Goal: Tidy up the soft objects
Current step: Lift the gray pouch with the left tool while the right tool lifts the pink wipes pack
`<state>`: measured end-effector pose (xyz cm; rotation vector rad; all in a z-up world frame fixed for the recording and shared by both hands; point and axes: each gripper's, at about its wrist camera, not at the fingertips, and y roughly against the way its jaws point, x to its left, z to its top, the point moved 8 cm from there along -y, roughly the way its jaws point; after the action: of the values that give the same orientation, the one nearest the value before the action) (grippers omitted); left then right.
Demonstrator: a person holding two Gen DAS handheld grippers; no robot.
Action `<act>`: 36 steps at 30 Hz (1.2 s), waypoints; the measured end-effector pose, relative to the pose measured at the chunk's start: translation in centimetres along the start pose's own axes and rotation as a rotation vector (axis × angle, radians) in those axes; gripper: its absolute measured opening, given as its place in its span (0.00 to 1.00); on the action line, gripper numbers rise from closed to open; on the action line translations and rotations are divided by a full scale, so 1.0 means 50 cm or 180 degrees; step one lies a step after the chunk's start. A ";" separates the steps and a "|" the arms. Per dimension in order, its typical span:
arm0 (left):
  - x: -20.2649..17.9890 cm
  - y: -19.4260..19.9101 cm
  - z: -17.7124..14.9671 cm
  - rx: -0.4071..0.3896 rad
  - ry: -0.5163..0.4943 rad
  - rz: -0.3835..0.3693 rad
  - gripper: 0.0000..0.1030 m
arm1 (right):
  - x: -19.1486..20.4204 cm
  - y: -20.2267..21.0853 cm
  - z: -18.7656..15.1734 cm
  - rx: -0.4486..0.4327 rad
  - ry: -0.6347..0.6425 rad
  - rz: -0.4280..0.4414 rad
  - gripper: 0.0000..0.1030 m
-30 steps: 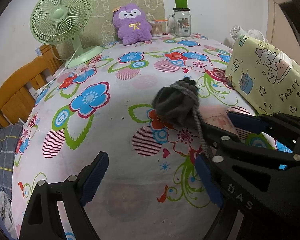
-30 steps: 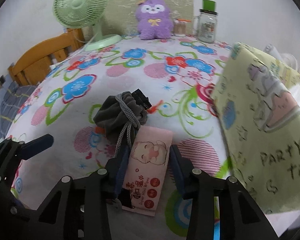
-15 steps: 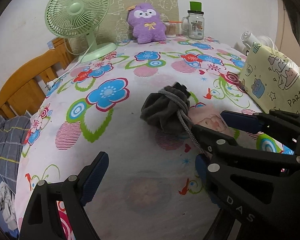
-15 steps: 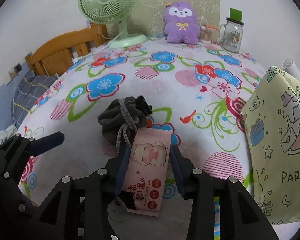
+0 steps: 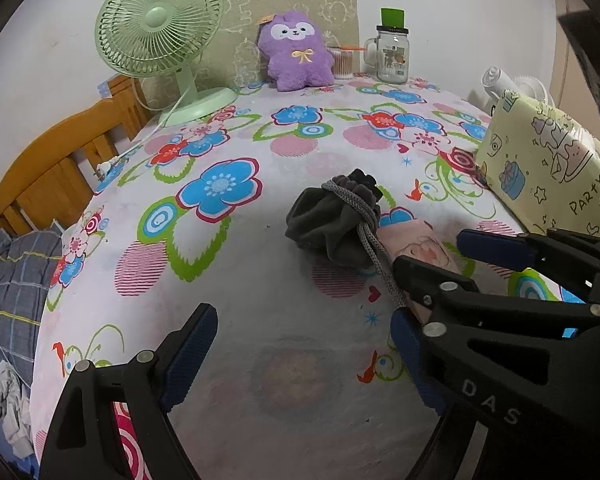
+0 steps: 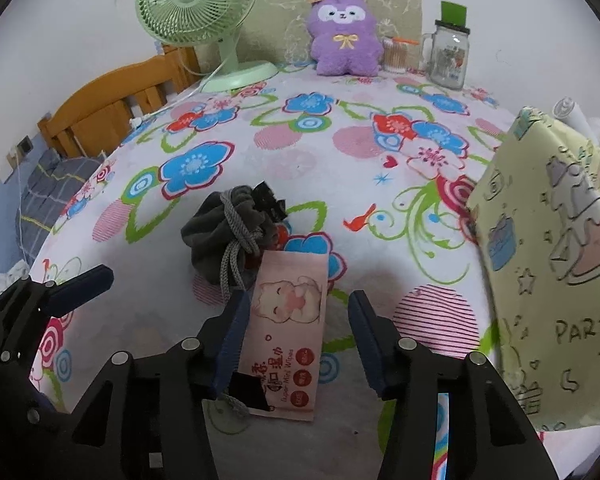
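Note:
A grey drawstring pouch (image 6: 224, 236) lies on the flowered tablecloth (image 6: 300, 160), its cord trailing toward me. A pink pack of wet wipes (image 6: 288, 320) lies beside it, between the jaws of my right gripper (image 6: 296, 320), which stand open; a gap shows on the right side. In the left wrist view the pouch (image 5: 332, 220) and the wipes (image 5: 420, 252) lie ahead to the right. My left gripper (image 5: 300, 344) is open and empty over the near table edge. A purple plush toy (image 6: 344, 36) sits at the far edge.
A yellow party gift bag (image 6: 556, 264) stands at the right. A green desk fan (image 6: 204, 12), a glass jar mug (image 6: 448, 56) and a cup of cotton swabs (image 6: 396, 54) stand at the back. A wooden chair (image 6: 112, 108) is at the left.
Both grippers have pulled back toward the near edge. The right gripper's jaws have opened off the wet wipes pack, which now lies on the table.

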<state>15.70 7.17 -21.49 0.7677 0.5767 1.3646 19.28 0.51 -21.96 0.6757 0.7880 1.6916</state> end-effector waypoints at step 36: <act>-0.045 -0.093 0.123 0.0116 -0.0179 -0.0019 0.81 | -0.093 -0.018 0.083 -0.0159 -0.0423 -0.0135 0.40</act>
<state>23.00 3.89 -21.30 0.8306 0.5604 1.3261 24.12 -3.17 -20.31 0.7240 0.6598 1.6054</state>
